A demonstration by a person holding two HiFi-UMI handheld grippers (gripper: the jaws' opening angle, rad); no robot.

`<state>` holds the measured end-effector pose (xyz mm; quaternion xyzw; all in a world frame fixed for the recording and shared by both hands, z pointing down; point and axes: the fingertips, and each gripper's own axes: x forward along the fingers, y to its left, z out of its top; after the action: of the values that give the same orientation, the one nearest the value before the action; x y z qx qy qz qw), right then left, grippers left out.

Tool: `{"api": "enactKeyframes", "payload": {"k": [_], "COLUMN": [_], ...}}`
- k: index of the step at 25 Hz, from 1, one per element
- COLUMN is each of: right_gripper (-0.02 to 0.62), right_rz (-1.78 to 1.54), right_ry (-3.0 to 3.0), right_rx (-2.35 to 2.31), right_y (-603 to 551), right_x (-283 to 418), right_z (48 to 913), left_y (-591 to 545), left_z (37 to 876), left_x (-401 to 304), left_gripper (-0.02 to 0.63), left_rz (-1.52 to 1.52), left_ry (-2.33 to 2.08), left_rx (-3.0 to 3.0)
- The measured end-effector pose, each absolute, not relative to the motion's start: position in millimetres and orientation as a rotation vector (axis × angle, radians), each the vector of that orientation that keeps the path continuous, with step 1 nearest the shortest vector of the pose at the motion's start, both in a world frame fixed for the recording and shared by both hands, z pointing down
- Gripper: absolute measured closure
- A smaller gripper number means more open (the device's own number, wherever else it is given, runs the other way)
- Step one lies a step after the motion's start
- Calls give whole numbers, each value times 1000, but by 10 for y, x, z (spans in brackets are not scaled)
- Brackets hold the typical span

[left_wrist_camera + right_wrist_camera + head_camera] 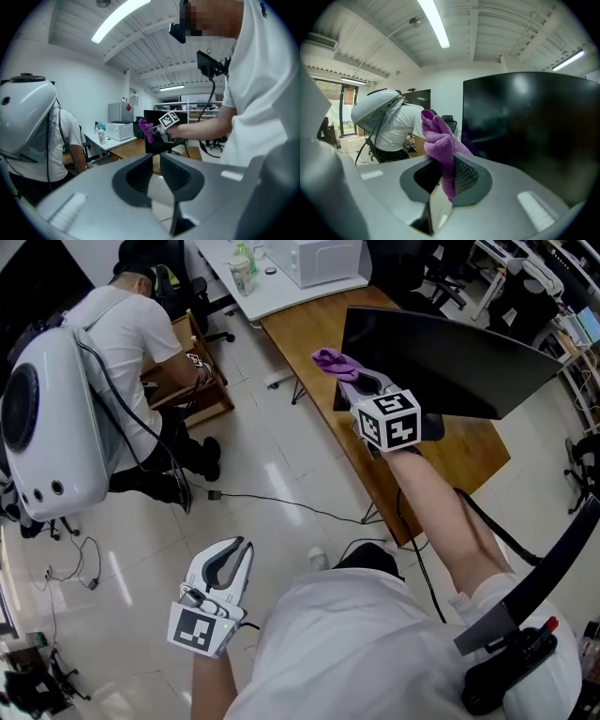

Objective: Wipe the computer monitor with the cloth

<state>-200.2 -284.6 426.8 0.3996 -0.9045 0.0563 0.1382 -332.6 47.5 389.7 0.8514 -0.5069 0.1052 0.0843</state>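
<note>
A black computer monitor (450, 362) stands on a long wooden desk (305, 329), its screen tilted toward me. My right gripper (349, 381) is held up beside the screen's left edge, shut on a bunched purple cloth (330, 360). In the right gripper view the cloth (438, 136) sticks up from between the jaws, with the dark screen (534, 126) just to its right; I cannot tell whether they touch. My left gripper (236, 554) hangs low over the floor, shut and holding nothing. From the left gripper view the cloth (144, 129) and monitor (180, 115) lie ahead.
A person in a white shirt (122, 329) with a white hard-shell backpack (52, 427) crouches at a small wooden table (202, 395) on the left. A white desk (281, 292) carries a microwave (314, 259) and bottles. Cables (272, 502) cross the floor. Office chairs stand at the right.
</note>
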Motion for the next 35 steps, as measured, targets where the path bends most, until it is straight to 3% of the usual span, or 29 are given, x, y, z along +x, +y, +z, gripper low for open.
{"api": "enactKeyframes", "payload": {"k": [35], "right_gripper": [548], "right_rz": [361], "right_ry": [-2383], "right_rx": [1073], "right_y": [-2633], "right_x": [-1795], "right_z": [6266], "left_y": [292], "left_z": [4182], "left_x": [-2956], "left_gripper": [536], "left_rz": [472], "left_ry": [-1237], "left_rx": [2575]}}
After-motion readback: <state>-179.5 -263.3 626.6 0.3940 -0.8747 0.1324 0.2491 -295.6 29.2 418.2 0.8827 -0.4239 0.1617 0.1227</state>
